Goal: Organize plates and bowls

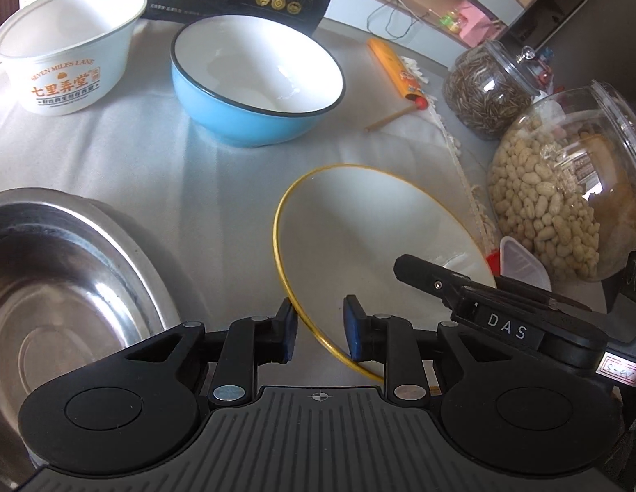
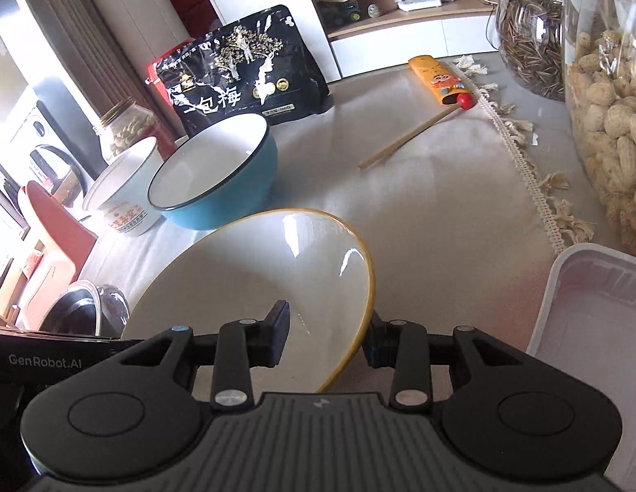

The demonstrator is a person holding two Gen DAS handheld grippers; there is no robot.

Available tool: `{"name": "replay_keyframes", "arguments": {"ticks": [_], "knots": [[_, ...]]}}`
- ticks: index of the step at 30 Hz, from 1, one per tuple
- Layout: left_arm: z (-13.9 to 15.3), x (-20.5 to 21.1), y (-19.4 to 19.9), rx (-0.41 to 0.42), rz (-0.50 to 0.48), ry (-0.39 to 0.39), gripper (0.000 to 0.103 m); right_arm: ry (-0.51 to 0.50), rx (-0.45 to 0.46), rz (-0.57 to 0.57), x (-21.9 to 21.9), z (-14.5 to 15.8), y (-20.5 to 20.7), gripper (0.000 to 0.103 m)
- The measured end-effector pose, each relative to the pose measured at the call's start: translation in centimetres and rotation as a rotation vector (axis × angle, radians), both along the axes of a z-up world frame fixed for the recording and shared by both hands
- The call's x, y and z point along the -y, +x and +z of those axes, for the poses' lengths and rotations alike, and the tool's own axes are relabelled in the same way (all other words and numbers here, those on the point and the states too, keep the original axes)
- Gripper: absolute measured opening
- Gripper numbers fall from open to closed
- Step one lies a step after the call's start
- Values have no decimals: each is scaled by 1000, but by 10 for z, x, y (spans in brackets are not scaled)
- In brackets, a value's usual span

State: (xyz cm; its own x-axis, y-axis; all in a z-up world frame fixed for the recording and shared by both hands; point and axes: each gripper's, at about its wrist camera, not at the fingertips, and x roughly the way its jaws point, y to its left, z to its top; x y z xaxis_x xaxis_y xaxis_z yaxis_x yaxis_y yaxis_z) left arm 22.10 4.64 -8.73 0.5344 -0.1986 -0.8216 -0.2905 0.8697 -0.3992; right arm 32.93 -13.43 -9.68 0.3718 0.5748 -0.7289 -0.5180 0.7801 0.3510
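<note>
I have the plate (image 2: 252,283) between both pairs of tongs, so the step in hand is lifting it to stack it with the other dishes. It sits tilted near the counter's (image 2: 433,205) right edge. My right tongs (image 2: 328,338) straddle its gold rim, one finger inside, one outside — the jaws look spread and not yet pressed on it. My left tongs (image 1: 319,330) stand the same way on the opposite rim, blue pads either side with a gap showing, so spread too.

Next I judge both pairs must close on the rim together, then raise the plate level; a glazed rim may slip if one side bites first.

Counted, largest to smallest: one steel basin (image 1: 67,279) at the counter's left edge; one plate; one blue bowl (image 1: 256,82) toward the far edge; one paper bowl (image 1: 67,41) left of it. So three bowls and one plate — besides these, two glass jars (image 1: 564,197) by the right edge, one black bag (image 2: 244,69) at the far edge, one clear tub (image 2: 593,311).
</note>
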Motion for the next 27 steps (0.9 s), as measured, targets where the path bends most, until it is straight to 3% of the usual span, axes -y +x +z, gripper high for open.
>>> {"name": "replay_keyframes", "arguments": {"ticks": [21, 27], "knots": [[1, 15, -33, -25, -125, 96, 26, 20, -4, 8, 4, -8, -21, 36], [2, 11, -36, -26, -126, 63, 27, 22, 6, 10, 4, -8, -23, 36]]}}
